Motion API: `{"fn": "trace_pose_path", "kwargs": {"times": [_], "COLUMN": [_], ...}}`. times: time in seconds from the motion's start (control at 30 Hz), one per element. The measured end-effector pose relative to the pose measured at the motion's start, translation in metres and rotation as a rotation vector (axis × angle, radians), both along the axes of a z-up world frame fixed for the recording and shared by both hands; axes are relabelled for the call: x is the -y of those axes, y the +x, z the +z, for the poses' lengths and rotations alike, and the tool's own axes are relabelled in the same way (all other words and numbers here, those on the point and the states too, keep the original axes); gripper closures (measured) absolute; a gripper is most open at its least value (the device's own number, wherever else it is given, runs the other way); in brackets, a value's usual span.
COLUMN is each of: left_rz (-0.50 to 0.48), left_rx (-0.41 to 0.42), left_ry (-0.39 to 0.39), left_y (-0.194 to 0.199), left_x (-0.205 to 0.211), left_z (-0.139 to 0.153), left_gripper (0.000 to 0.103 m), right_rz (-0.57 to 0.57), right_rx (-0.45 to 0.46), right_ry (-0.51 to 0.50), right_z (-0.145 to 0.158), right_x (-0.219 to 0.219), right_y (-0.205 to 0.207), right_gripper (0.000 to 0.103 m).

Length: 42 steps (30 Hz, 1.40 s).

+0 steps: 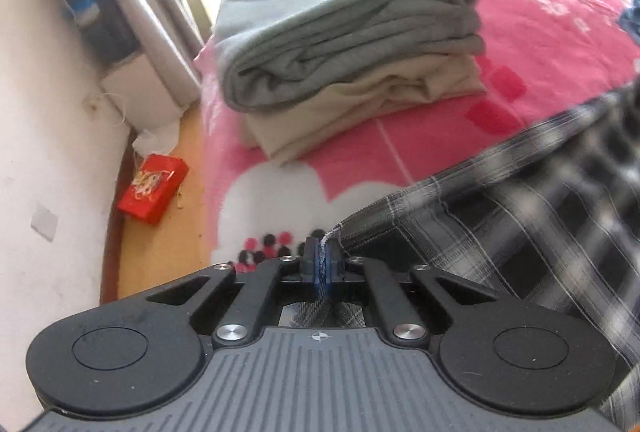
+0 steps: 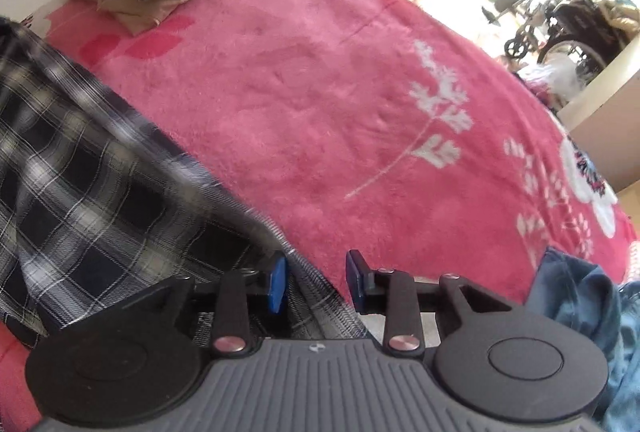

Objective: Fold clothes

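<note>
While two folded garments [image 1: 344, 43] sit stacked, one plaid shirt [image 1: 520, 216] hangs gripped.

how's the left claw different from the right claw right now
The left claw is shut, pinching a corner of the plaid garment between its blue pads. The right claw is open; the plaid edge runs through its gap, not gripped. The left claw faces the folded stack, grey piece on beige, while the right claw faces open pink blanket. Both have black linkages and blue pads.
</note>
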<state>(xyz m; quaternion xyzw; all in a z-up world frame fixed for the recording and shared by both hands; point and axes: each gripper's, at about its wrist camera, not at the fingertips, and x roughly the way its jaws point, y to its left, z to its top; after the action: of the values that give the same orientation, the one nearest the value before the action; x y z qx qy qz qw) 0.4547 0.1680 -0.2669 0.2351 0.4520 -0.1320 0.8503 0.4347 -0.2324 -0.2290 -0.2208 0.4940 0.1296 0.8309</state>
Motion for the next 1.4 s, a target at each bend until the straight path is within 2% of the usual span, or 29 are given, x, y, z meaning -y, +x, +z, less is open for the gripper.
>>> {"fn": "trace_pose_path", "kwargs": {"times": [0.17,0.23,0.27,0.3,0.4,0.47,0.53,0.63,0.77,0.8,0.87,0.97,1.03,1.13,1.23,1.3,1.4], "left_rz": [0.022,0.031,0.038,0.067,0.151,0.206,0.258,0.271,0.247,0.233,0.225,0.281,0.343,0.488,0.474,0.46,0.314], "left_rx": [0.037,0.052,0.059,0.06,0.057,0.049,0.044,0.093,0.12,0.12,0.117,0.091,0.086,0.104,0.139,0.16,0.137], "left_ry": [0.056,0.078,0.088,0.086,0.077,0.077,0.079,0.121,0.154,0.169,0.207,0.233,0.286,0.347,0.286,0.244,0.128], "left_y": [0.004,0.005,0.006,0.007,0.012,0.016,0.019,0.009,-0.005,-0.006,-0.004,0.009,0.019,0.03,0.02,0.013,-0.01], "left_x": [0.005,0.008,0.009,0.008,0.004,0.002,0.001,0.018,0.04,0.044,0.05,0.046,0.04,0.032,0.054,0.07,0.124], "left_z": [-0.005,-0.007,-0.008,-0.005,0.003,0.008,0.014,0.031,0.053,0.057,0.058,0.054,0.047,0.044,0.06,0.07,0.081], "left_gripper": [0.095,0.092,0.084,0.073,0.06,0.054,0.054,0.054,0.05,0.05,0.048,0.048,0.048,0.048,0.048,0.048,0.047], "right_rz": [-0.068,-0.121,-0.152,-0.189,-0.367,-0.494,-0.532,-0.588,-0.647,-0.646,-0.631,-0.564,-0.544,-0.522,-0.498,-0.455,-0.318], "right_rx": [0.037,0.043,0.049,0.048,-0.004,-0.041,-0.034,0.008,0.14,0.163,0.206,0.245,0.22,0.169,0.118,0.1,0.08], "right_ry": [-0.009,0.006,0.035,0.075,0.295,0.433,0.48,0.537,0.68,0.69,0.677,0.524,0.448,0.343,0.237,0.214,0.138], "right_z": [-0.022,-0.031,-0.032,-0.031,-0.029,-0.033,-0.032,-0.022,0.023,0.036,0.063,0.094,0.095,0.091,0.087,0.081,0.064], "right_x": [-0.003,0.001,0.005,0.011,0.044,0.067,0.075,0.089,0.144,0.16,0.19,0.223,0.23,0.237,0.244,0.231,0.203], "right_y": [0.019,0.027,0.029,0.032,0.047,0.06,0.068,0.07,0.036,0.023,-0.004,-0.045,-0.067,-0.098,-0.129,-0.144,-0.168], "right_gripper": [0.069,0.065,0.064,0.063,0.061,0.061,0.061,0.062,0.061,0.061,0.061,0.061,0.061,0.061,0.061,0.061,0.061]}}
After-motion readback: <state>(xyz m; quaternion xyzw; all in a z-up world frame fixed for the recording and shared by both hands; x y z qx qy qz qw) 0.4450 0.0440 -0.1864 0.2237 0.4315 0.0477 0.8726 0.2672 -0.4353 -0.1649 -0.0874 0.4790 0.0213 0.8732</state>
